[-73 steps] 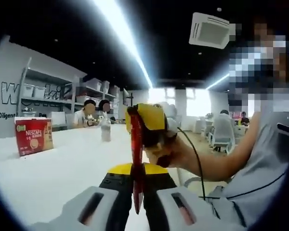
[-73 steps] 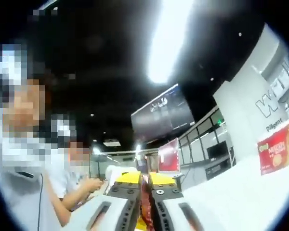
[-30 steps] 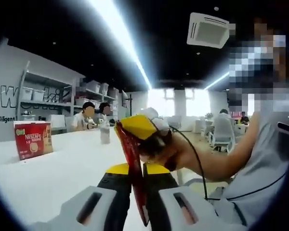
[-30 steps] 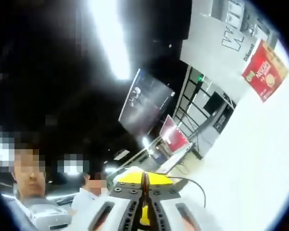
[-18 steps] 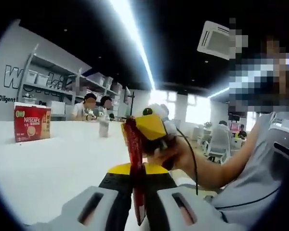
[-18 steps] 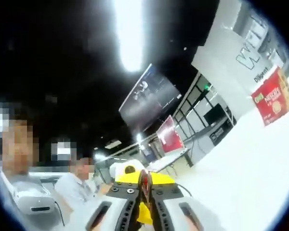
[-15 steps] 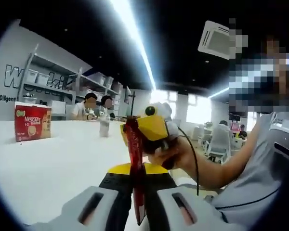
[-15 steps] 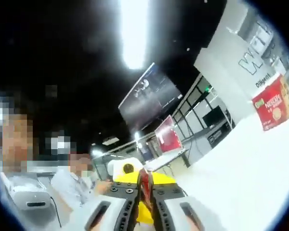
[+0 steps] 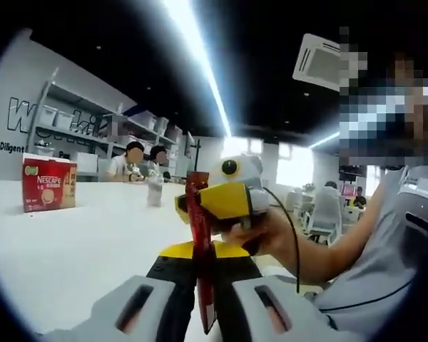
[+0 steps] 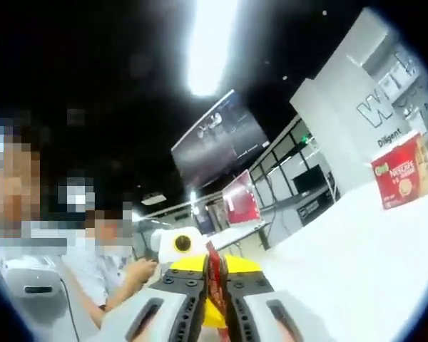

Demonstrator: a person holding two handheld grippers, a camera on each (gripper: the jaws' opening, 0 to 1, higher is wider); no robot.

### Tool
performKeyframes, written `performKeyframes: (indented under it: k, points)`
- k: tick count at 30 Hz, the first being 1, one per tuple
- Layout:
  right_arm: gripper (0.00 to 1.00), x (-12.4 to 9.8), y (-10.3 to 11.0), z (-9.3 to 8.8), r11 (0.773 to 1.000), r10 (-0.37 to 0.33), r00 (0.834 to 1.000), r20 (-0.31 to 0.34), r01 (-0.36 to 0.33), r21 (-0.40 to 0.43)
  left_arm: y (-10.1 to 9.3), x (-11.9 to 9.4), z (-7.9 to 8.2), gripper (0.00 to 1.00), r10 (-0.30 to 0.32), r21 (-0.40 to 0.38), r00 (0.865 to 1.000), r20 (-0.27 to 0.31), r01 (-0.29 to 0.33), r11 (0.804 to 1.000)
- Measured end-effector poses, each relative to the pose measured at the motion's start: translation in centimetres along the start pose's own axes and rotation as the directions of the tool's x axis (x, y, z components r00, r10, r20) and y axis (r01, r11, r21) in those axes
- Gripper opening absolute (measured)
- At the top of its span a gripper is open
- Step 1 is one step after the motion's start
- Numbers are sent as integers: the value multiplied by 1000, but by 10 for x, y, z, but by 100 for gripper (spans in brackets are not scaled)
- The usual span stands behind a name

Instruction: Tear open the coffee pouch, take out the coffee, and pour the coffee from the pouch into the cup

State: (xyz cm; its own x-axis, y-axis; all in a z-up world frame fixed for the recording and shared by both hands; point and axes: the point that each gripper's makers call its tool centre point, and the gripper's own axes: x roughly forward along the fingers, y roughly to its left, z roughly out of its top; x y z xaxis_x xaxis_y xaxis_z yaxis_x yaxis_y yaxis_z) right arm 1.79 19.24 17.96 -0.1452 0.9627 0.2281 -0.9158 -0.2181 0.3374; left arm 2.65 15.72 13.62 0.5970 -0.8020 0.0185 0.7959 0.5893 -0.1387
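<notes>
Both pairs of jaws are being kept clamped on the coffee pouch [image 9: 200,235]; the right gripper [image 9: 200,206] is being levelled, tearing evidently still unfinished.

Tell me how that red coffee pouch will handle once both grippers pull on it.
The red coffee pouch looks thin and narrow, so probably light and floppy. It is pinched edge-on by the left gripper and the right gripper, so it may twist rather than tear straight. Its glossy film might slip.
</notes>
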Motion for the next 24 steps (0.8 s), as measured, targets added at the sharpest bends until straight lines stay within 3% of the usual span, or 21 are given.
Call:
performKeyframes:
  k: [3,5,6,9,11,12,14,16,24]
  points:
    - [8,1,2,1,999,16,1000,13,-17,29,-1,-1,1,9,-6,-1,1000,3,6,1000]
    - [6,1,5,2,989,26,1000,17,-28,143,-4,-1,3,9,-13,0,1000,7,13,1000]
    - [4,1,5,2,987,30,999,18,-32,158,-5,-1,3,10,-14,8,1000,7,14,1000]
    - [2,1,-1,0,957,33,999,42,-44,288,-2,0,1,10,26,75,999,-22,-24,997]
    - [2,1,-3,-1,924,63,995,77,-88,371,-2,1,0,10,41,97,999,-35,-38,995]
    - [2,1,-3,-1,917,71,994,84,-99,386,-3,1,-1,11,44,103,998,-39,-40,994]
    - [2,-1,-4,-3,872,107,986,130,-155,464,-2,0,-2,11,52,118,997,-49,-46,992]
    - [2,-1,-8,-5,856,116,983,146,-173,487,0,0,-3,11,58,123,997,-56,-51,991]
    - [2,-1,-1,-2,877,110,986,128,-157,455,-1,2,-2,11,47,109,998,-46,-42,993]
